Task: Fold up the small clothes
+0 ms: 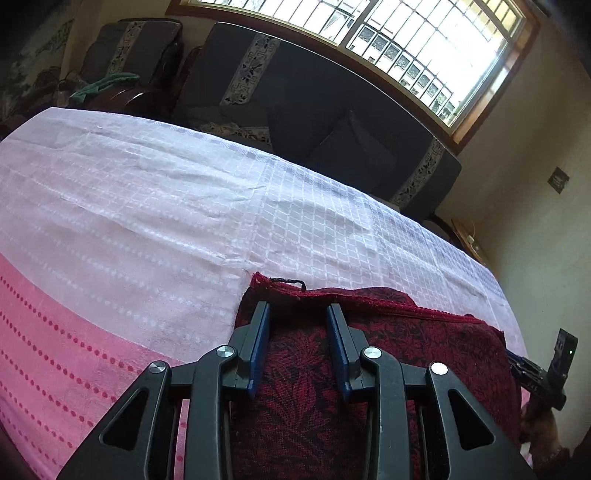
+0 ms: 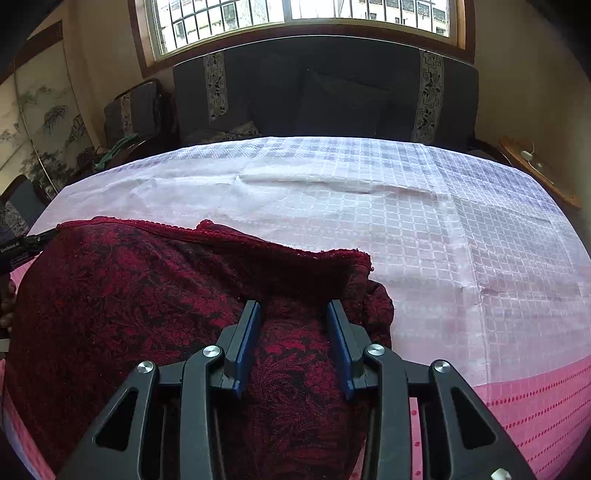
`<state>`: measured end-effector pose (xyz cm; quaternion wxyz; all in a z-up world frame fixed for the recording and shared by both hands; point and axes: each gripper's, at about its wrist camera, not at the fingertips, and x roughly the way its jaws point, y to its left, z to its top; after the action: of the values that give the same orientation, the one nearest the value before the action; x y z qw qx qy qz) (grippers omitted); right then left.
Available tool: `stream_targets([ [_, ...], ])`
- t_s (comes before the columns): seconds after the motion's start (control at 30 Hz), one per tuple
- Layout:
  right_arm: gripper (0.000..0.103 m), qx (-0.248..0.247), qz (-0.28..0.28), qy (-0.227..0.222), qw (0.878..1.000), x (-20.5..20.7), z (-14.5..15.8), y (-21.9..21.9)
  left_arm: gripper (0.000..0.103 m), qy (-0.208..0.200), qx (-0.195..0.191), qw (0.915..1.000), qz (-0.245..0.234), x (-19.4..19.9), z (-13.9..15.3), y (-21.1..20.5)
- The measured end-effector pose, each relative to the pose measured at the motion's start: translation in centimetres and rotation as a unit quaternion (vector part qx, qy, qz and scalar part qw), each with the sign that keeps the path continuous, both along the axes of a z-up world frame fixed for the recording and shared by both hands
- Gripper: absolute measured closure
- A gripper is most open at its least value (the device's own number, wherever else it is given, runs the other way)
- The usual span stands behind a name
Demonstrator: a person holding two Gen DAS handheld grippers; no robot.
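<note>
A dark red garment with a black leaf pattern (image 1: pixel 388 343) lies on the near part of the cloth-covered table (image 1: pixel 147 221). My left gripper (image 1: pixel 298 308) is open, its jaws standing apart over the garment's left end near its hemmed edge. In the right wrist view the same garment (image 2: pixel 129 295) spreads to the left, and my right gripper (image 2: pixel 293 306) is open over its right end, near a bunched fold (image 2: pixel 373 299). Neither gripper grasps the cloth. The right gripper's body shows at the right edge of the left wrist view (image 1: pixel 554 373).
The table cloth (image 2: pixel 406 221) is white checked with a pink dotted border (image 2: pixel 535 398) along the near edge. A dark sofa (image 2: pixel 325 92) stands behind the table under a barred window (image 2: pixel 295 11). A chair with a green cloth (image 1: pixel 107 83) stands at far left.
</note>
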<state>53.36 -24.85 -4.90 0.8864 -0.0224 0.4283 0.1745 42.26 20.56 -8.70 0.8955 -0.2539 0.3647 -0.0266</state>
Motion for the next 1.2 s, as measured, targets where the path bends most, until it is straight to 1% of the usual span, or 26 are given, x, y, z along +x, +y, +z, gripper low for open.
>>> stream_targets([
  [0.07, 0.07, 0.005, 0.012, -0.009, 1.0, -0.2, 0.1, -0.1, 0.07, -0.004, -0.008, 1.0, 0.004, -0.2, 0.0, 0.2],
  [0.1, 0.07, 0.012, 0.012, -0.004, 1.0, 0.0, 0.4, -0.3, 0.07, -0.001, -0.009, 1.0, 0.003, -0.2, 0.0, 0.2],
  [0.13, 0.069, 0.022, 0.003, 0.003, 1.0, -0.1, 1.1, -0.6, 0.07, 0.002, -0.007, 1.0, 0.003, -0.1, 0.2, 0.2],
  [0.17, 0.066, 0.03, -0.009, -0.002, 0.999, -0.5, 2.0, -0.9, 0.07, 0.004, -0.006, 1.0, 0.003, -0.2, 0.6, 0.1],
  [0.23, 0.063, 0.04, -0.026, -0.053, 0.997, -2.9, 4.9, -1.7, 0.07, -0.003, -0.025, 0.9997, 0.002, -1.1, 1.8, 0.4],
  [0.27, 0.059, 0.04, -0.022, -0.069, 0.997, -4.2, 6.0, -1.8, 0.07, -0.016, -0.039, 0.9991, 0.006, -2.0, 2.7, 0.6],
  [0.3, 0.055, 0.041, -0.012, -0.079, 0.996, -5.9, 7.0, -1.7, 0.07, -0.029, -0.048, 0.9984, 0.01, -3.1, 3.7, 0.8],
  [0.33, 0.055, 0.047, 0.004, -0.087, 0.995, -7.7, 7.7, -1.4, 0.07, -0.043, -0.052, 0.9977, 0.006, -4.3, 4.7, 0.7],
  [0.4, 0.055, 0.06, 0.047, -0.102, 0.992, -11.7, 8.3, -0.3, 0.07, -0.062, -0.038, 0.9973, -0.009, -6.9, 6.2, -0.1],
  [0.47, 0.055, 0.053, 0.08, -0.101, 0.99, -15.2, 7.6, 1.5, 0.07, -0.071, -0.027, 0.9963, -0.04, -9.6, 6.5, -2.2],
  [0.57, 0.057, 0.063, 0.104, -0.081, 0.989, -18.2, 5.7, 4.5, 0.07, -0.063, 0.001, 0.9929, -0.101, -12.4, 5.4, -7.6],
  [0.63, 0.059, 0.04, 0.098, -0.081, 0.991, -18.9, 4.8, 6.0, 0.07, -0.059, 0.009, 0.9892, -0.133, -13.5, 4.3, -11.3],
  [0.7, 0.06, 0.03, 0.086, -0.077, 0.993, -18.8, 4.0, 6.3, 0.07, -0.056, 0.024, 0.9861, -0.155, -14.2, 3.2, -14.0],
  [0.77, 0.064, 0.014, 0.072, -0.063, 0.995, -18.6, 3.1, 6.3, 0.073, -0.029, 0.035, 0.9852, -0.165, -14.5, 1.5, -15.6],
  [0.8, 0.065, 0.002, 0.066, -0.053, 0.996, -18.3, 2.5, 6.2, 0.076, -0.006, 0.04, 0.9854, -0.165, -14.5, 0.5, -16.0],
  [0.83, 0.066, 0.001, 0.063, -0.043, 0.997, -18.3, 2.0, 6.0, 0.081, 0.015, 0.045, 0.9858, -0.161, -14.6, -0.6, -16.3],
  [0.87, 0.067, 0.005, 0.059, -0.034, 0.998, -18.3, 1.5, 5.7, 0.084, 0.012, 0.036, 0.9872, -0.155, -15.0, -1.2, -16.0],
  [0.93, 0.067, 0.003, 0.058, -0.011, 0.998, -18.0, 0.4, 5.6, 0.085, 0.021, 0.009, 0.9888, -0.147, -14.8, -1.4, -15.1],
  [0.97, 0.067, 0.004, 0.057, -0.013, 0.998, -17.9, 0.5, 5.6, 0.087, 0.023, -0.002, 0.9887, -0.148, -14.6, -1.5, -14.8],
  [1.0, 0.067, 0.004, 0.059, -0.01, 0.998, -17.7, 0.4, 5.7, 0.087, 0.021, -0.008, 0.988, -0.153, -14.5, -1.6, -14.6],
  [1.03, 0.066, 0.003, 0.061, -0.003, 0.998, -17.4, 0.2, 5.8, 0.087, 0.022, -0.004, 0.9874, -0.157, -14.5, -1.5, -14.7],
  [1.07, 0.066, 0.01, 0.06, -0.003, 0.998, -17.4, 0.3, 5.6, 0.087, 0.022, 0.01, 0.9867, -0.161, -14.6, -1.2, -14.8],
  [1.1, 0.066, 0.027, 0.059, 0.0, 0.998, -17.4, 0.5, 5.3, 0.087, 0.017, 0.022, 0.9863, -0.163, -14.9, -0.5, -14.8],
  [1.13, 0.066, 0.051, 0.057, -0.002, 0.997, -17.5, 0.9, 4.7, 0.087, 0.007, 0.017, 0.9864, -0.163, -15.3, 0.2, -14.6],
  [1.17, 0.067, 0.068, 0.051, -0.013, 0.996, -17.8, 1.6, 3.9, 0.087, -0.004, 0.002, 0.9876, -0.157, -15.7, 1.1, -13.9],
  [1.2, 0.067, 0.075, 0.044, -0.026, 0.996, -18.2, 2.2, 3.2, 0.087, -0.016, -0.009, 0.9896, -0.143, -16.3, 1.8, -13.1],
])
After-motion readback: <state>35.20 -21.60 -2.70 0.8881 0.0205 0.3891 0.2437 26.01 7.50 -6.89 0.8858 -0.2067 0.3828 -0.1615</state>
